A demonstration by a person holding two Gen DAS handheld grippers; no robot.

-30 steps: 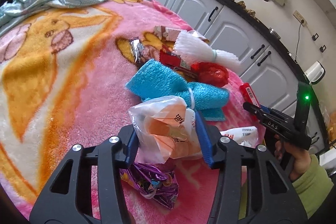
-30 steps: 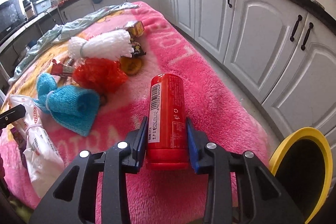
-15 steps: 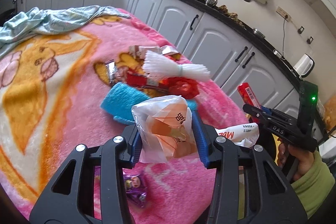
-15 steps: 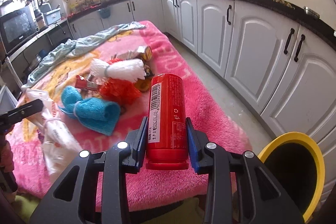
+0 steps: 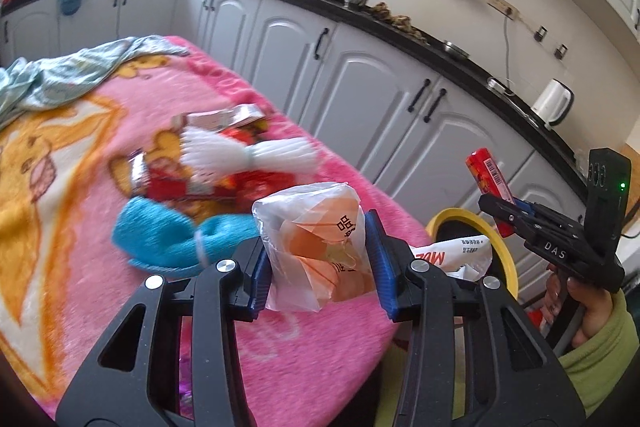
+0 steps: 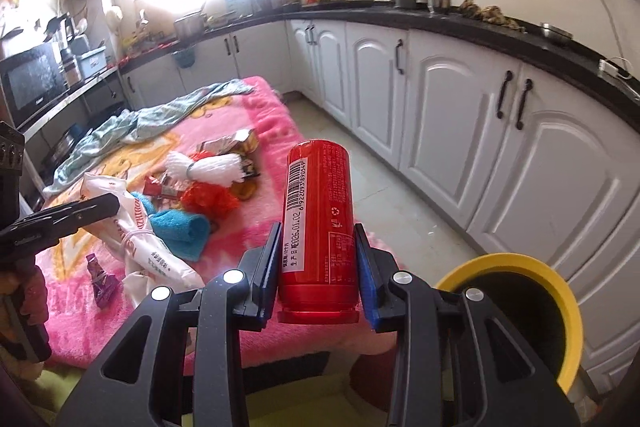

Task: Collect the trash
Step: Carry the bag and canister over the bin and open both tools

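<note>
My left gripper [image 5: 319, 259] is shut on a crumpled white and orange plastic bag [image 5: 316, 247], held above the near edge of the pink blanket [image 5: 120, 307]; the bag also shows in the right wrist view [image 6: 132, 227]. My right gripper [image 6: 316, 267] is shut on a red can [image 6: 316, 223], held upright in the air beside the table; it also shows in the left wrist view [image 5: 490, 179]. A yellow-rimmed bin [image 6: 560, 303] with a dark inside stands on the floor at the right, below the can. Its rim shows in the left wrist view [image 5: 460, 217].
On the blanket lie a blue towel [image 6: 180, 227], a white tassel bundle [image 6: 208, 169], a red mesh ball [image 6: 208, 199], a purple wrapper [image 6: 102, 277], foil wrappers [image 6: 228, 143] and a crumpled pale cloth [image 6: 132, 123]. White cabinets [image 6: 460, 99] line the right side.
Both grippers have lifted with their loads. The red can has risen clear of the blanket and the bin has come closer in both views. The bag has left the table surface.
</note>
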